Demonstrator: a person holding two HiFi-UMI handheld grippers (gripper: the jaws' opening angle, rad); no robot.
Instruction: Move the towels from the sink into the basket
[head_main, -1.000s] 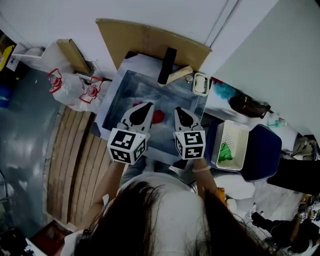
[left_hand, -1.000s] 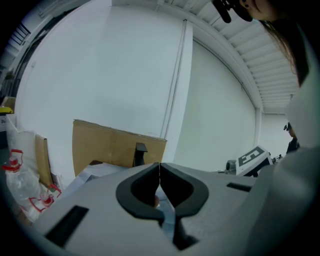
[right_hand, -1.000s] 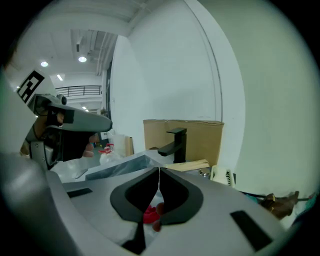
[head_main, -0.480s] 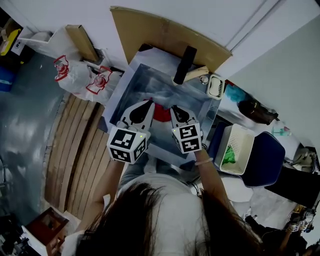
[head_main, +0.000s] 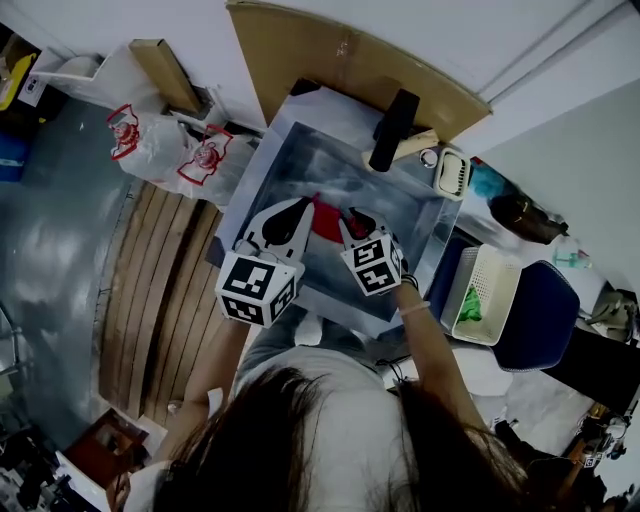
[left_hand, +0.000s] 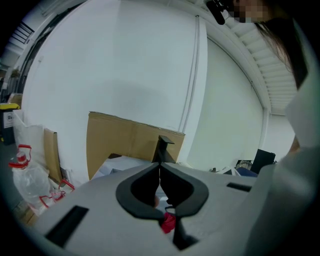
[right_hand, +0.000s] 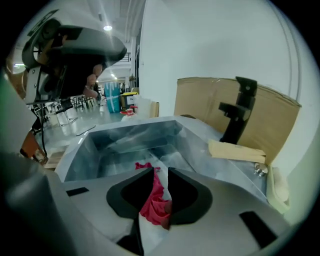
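— Where's the towel?
— The red towel lies in the steel sink; cardboard leans on the white wall beyond.
— And the grippers?
— The left gripper is clenched, empty. The right gripper has just eased apart, the towel showing between its jaws, ungripped. The basket sits to the right

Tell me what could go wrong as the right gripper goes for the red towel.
The right gripper has just been opening its fingers, only narrowly, with the red towel showing between them: it may pinch only a fold and drop it. The left gripper, shut, sits close beside it and could collide.
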